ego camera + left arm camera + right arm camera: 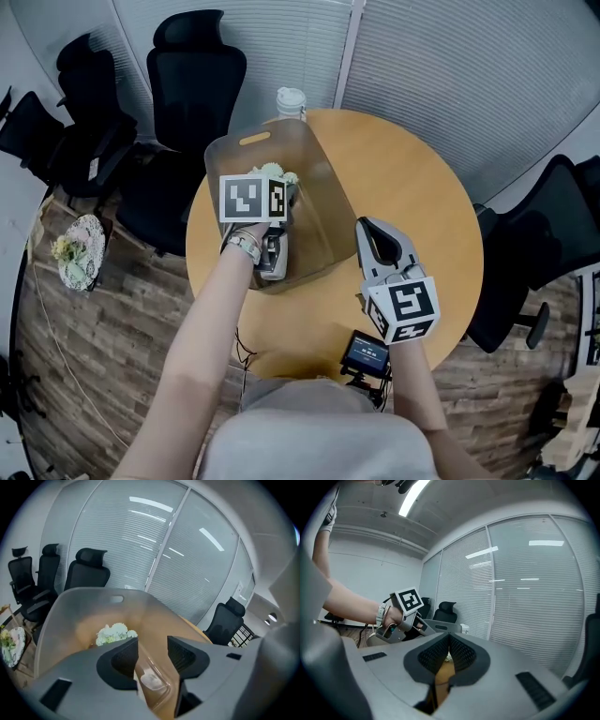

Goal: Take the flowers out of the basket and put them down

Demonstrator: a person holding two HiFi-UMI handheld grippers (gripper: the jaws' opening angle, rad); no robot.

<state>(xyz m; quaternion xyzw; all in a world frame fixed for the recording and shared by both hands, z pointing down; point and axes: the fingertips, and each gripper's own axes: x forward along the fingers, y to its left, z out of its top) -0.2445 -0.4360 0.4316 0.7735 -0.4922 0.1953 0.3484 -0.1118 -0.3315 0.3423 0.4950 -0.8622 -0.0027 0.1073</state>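
Inside the translucent basket [75,606] on the round table [412,187], the white flowers [116,633] lie beyond and left of the left gripper [152,651], whose 2 jaws stand apart, not touching them. Beside the basket, the right gripper [449,641] has its jaws together, empty.

The person wears a grey top [319,441] and a silvery wristband [246,245] — the left tool [153,650] and right tool [449,639] are grey, black-padded.

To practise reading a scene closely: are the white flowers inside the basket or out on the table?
Inside. In the left gripper view the flowers sit low within the basket, enclosed by its translucent wall.
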